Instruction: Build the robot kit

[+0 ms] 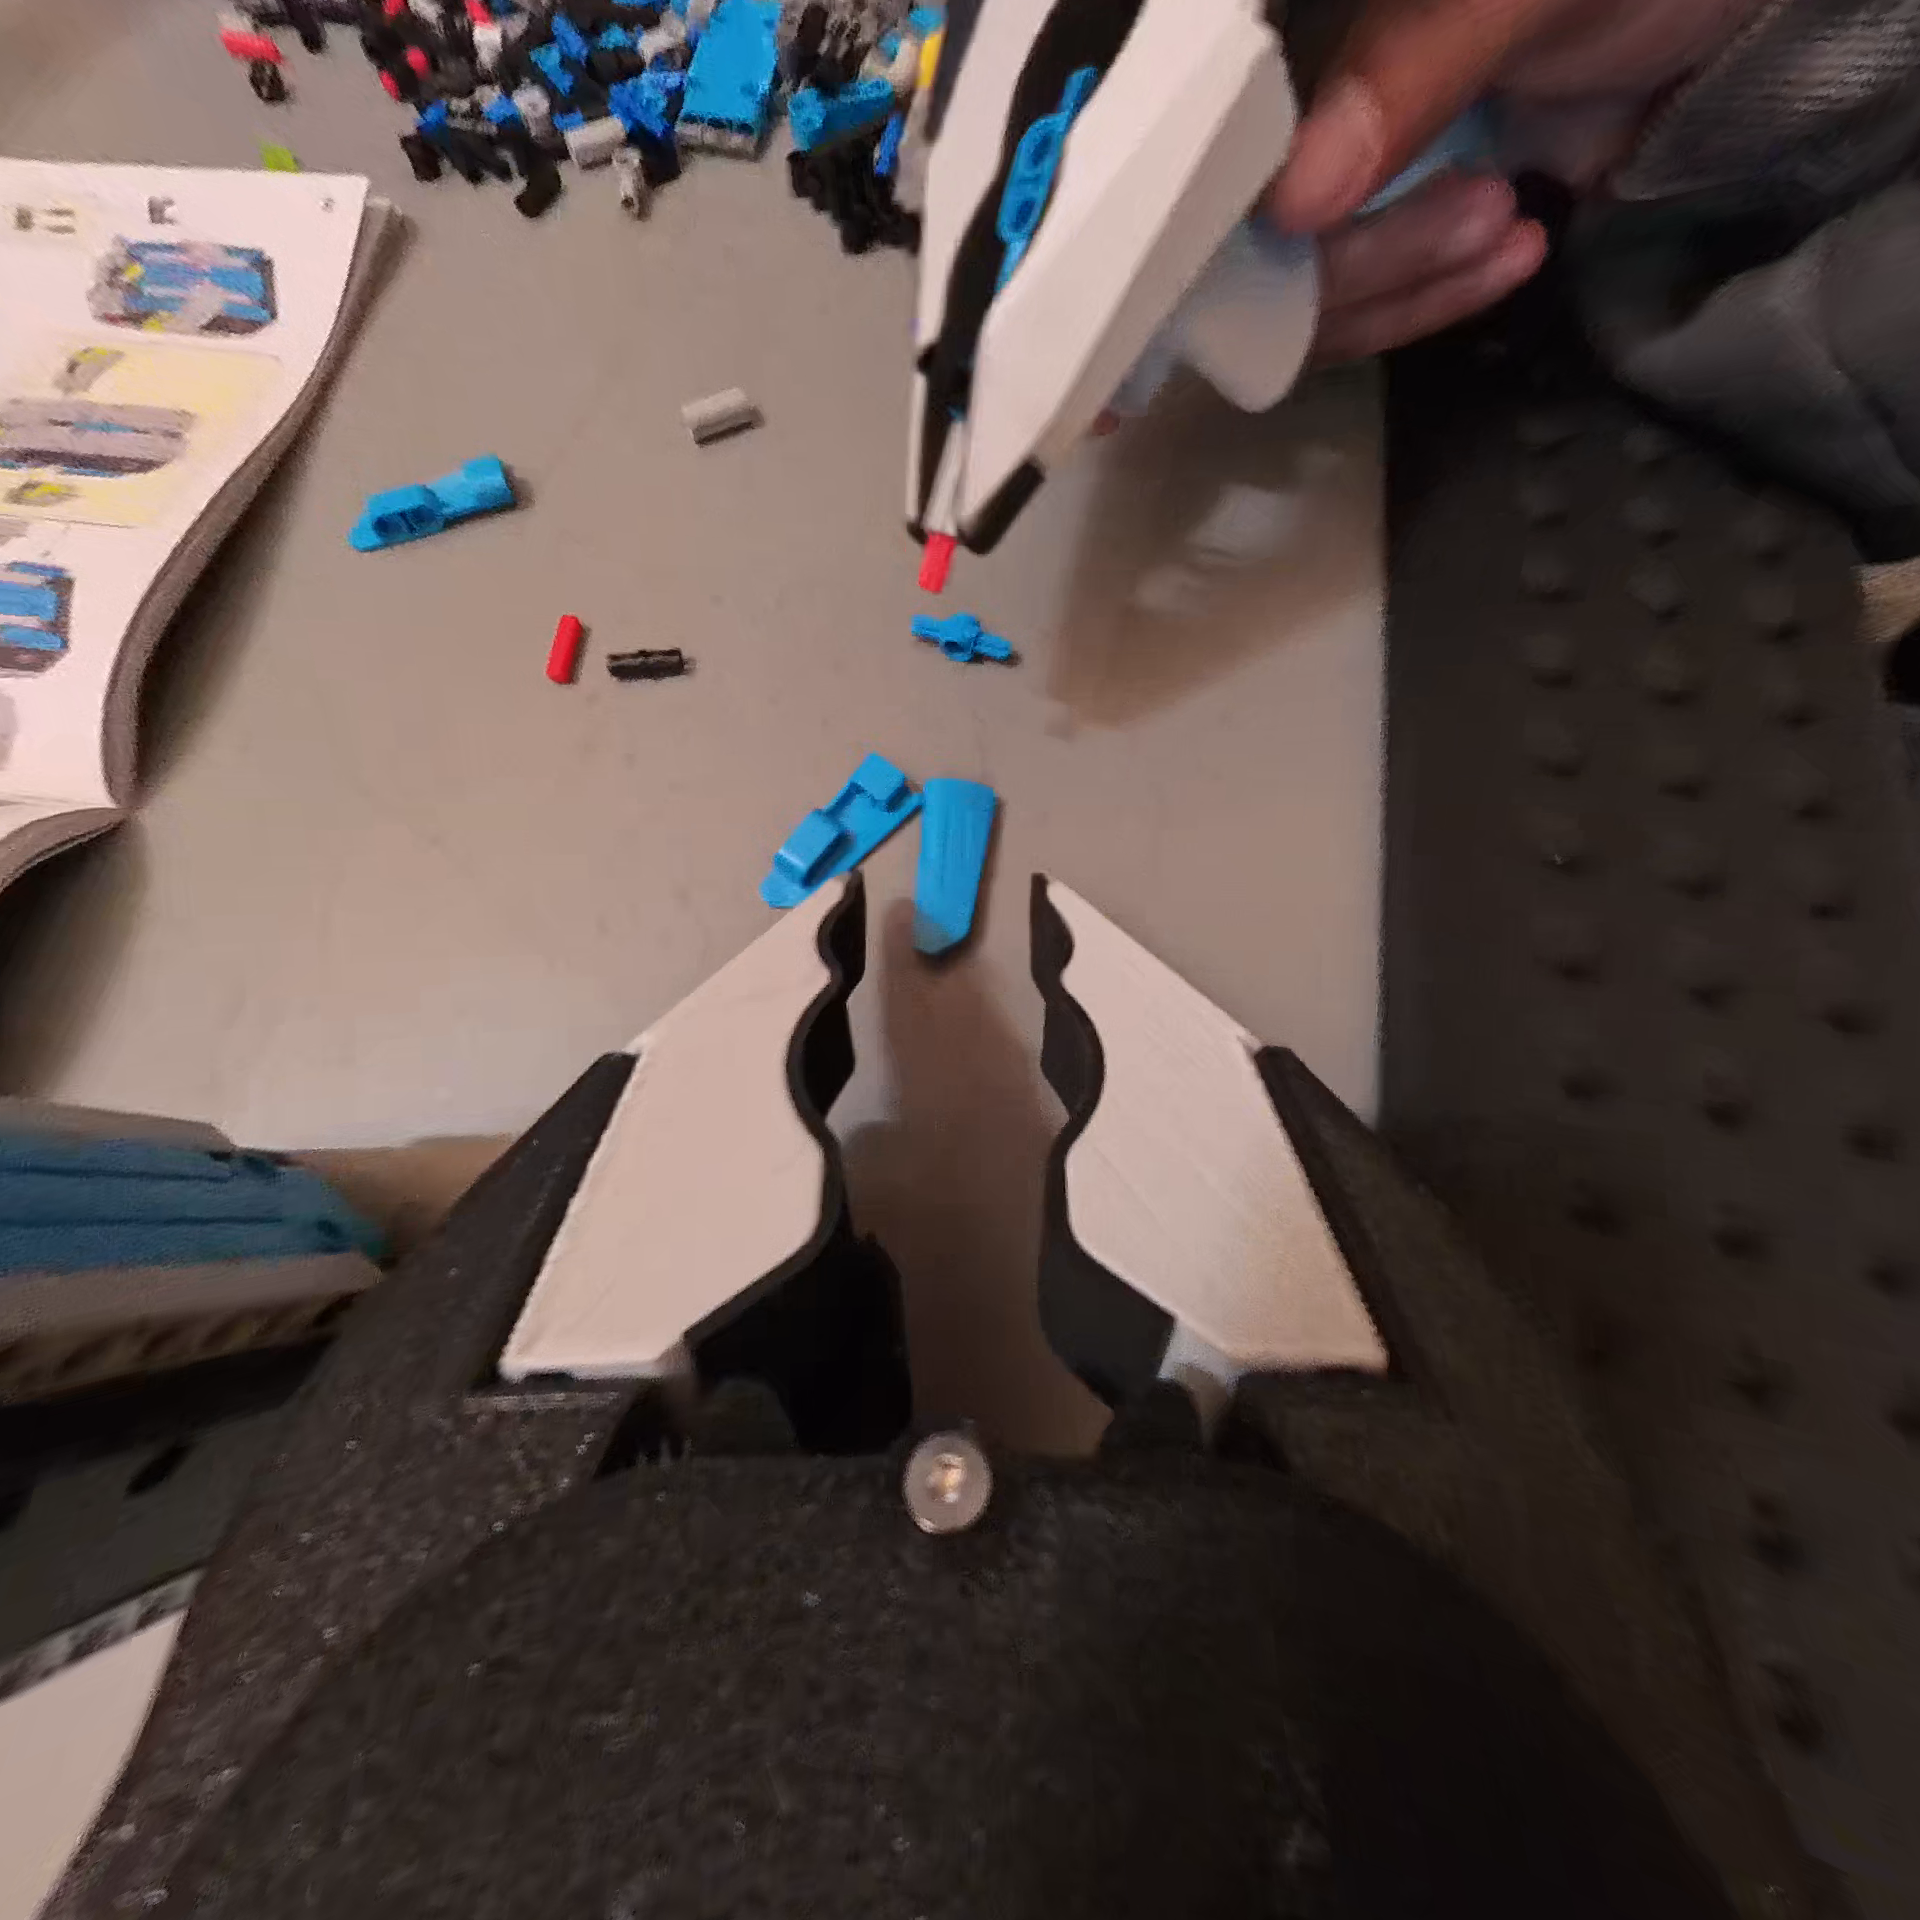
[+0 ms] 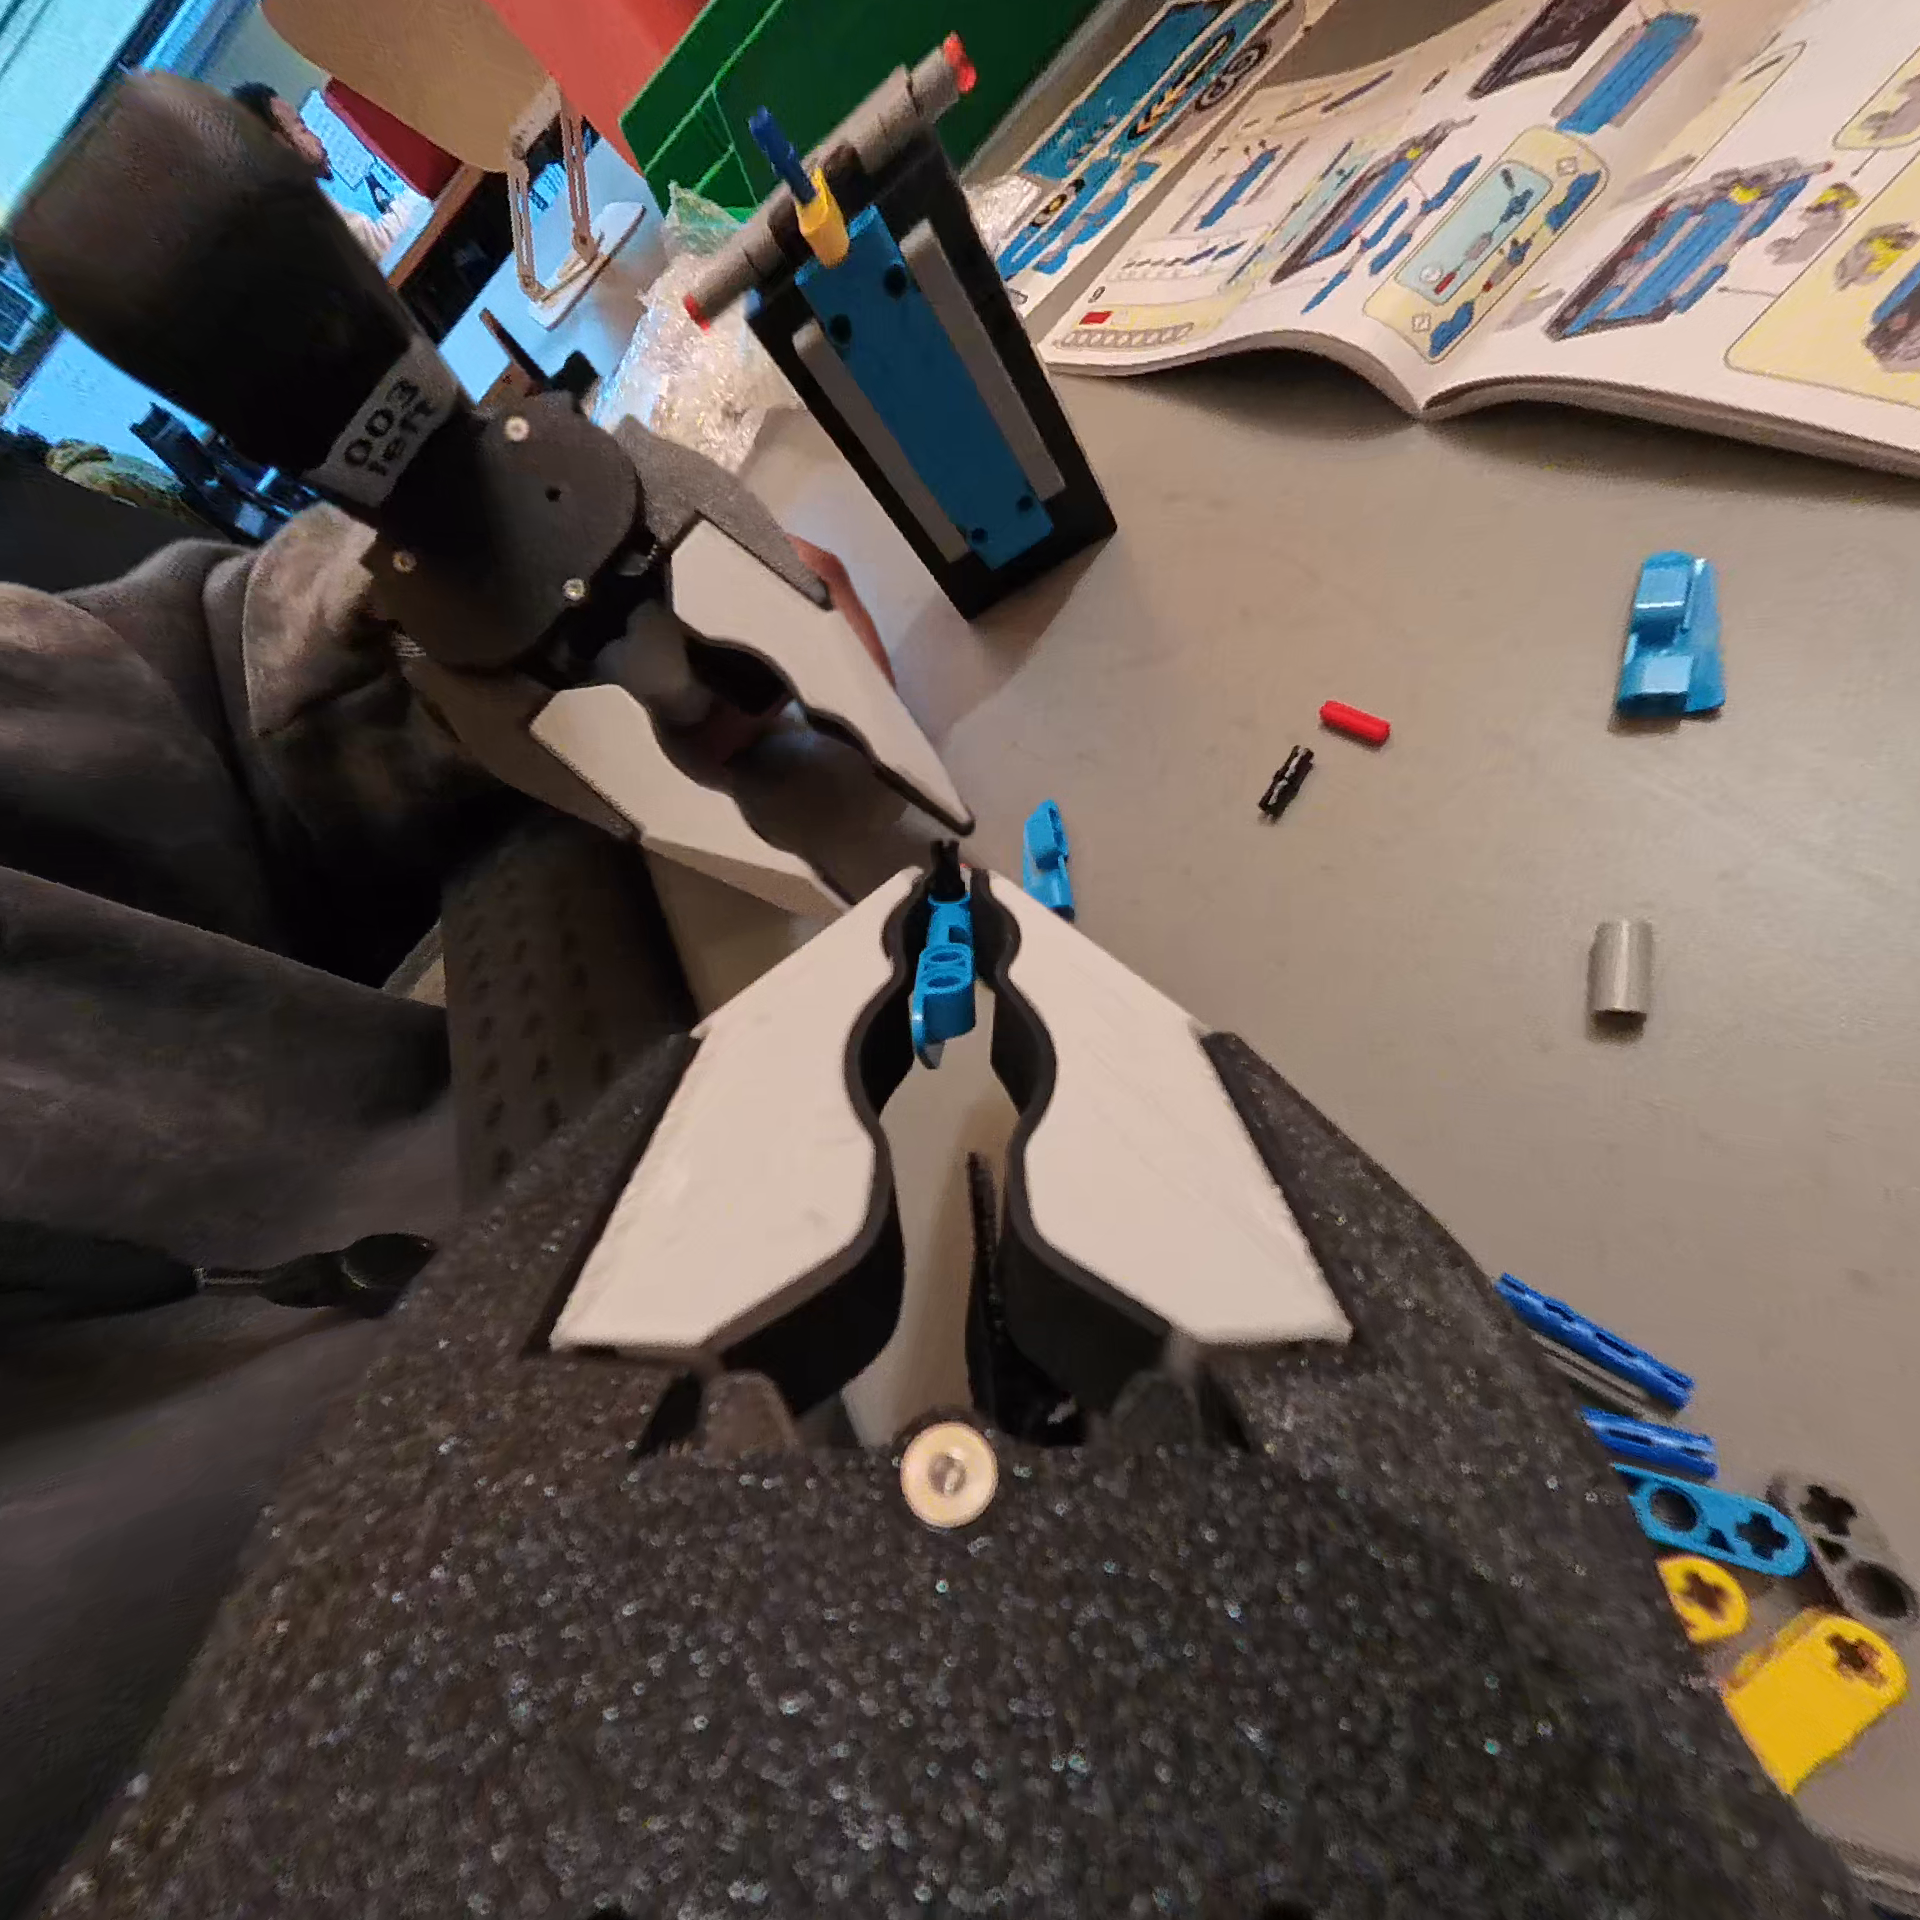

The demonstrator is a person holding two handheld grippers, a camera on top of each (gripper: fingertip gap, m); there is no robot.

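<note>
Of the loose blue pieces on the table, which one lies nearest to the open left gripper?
The smooth curved blue piece, its near end between the tips of the left gripper. The clipped blue piece lies beside it; the others lie farther.

the left tool (image 1: 945, 883) hangs wide apart over the grey table (image 1: 520, 935), a blue piece (image 1: 951, 862) just past its tips. far off, the right tool (image 1: 951, 535) pinches a red pin (image 1: 935, 564).
</note>
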